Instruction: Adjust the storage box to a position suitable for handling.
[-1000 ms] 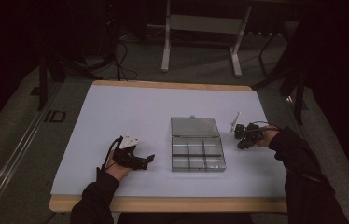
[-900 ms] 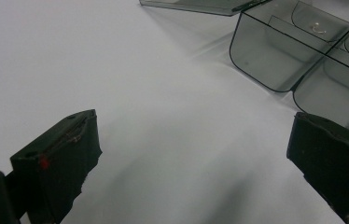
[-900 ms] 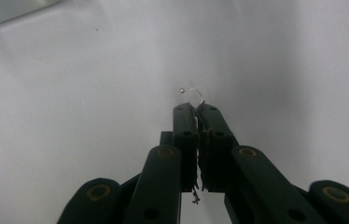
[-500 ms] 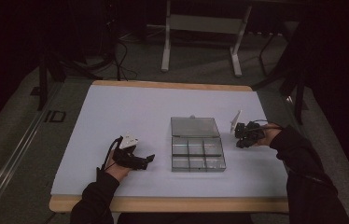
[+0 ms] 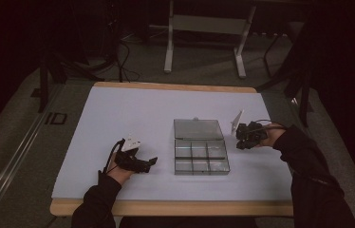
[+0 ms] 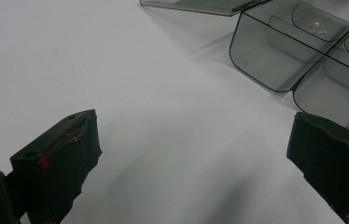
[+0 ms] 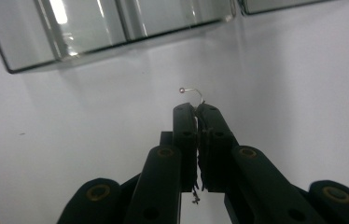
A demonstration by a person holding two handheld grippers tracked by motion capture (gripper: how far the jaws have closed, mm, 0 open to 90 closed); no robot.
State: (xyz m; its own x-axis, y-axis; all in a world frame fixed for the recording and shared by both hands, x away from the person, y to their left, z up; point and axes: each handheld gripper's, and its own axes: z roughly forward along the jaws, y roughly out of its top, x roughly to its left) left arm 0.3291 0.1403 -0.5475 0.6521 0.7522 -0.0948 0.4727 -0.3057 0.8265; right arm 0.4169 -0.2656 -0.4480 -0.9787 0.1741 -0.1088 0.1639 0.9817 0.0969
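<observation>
In the high view a white worktop with a pale wooden edge stands on a grey floor in a dark room, with a metal frame stand beyond its far side. A clear compartment box lies with its lid folded open between the two tongs: the left tongs rest just to one side of it and the right tongs are at the other side, near the lid. In the left gripper view the left tongs are spread wide over bare white worktop with nothing between them; the box lies ahead and to their right, and a small hook lies in one of its far compartments. In the right gripper view the right tongs are pressed together on a thin wire hook; its shank runs up out of the tips, along the tongs' own line, and its bend curls over to the left, ending in a small reddish bead, with the box just beyond it.
</observation>
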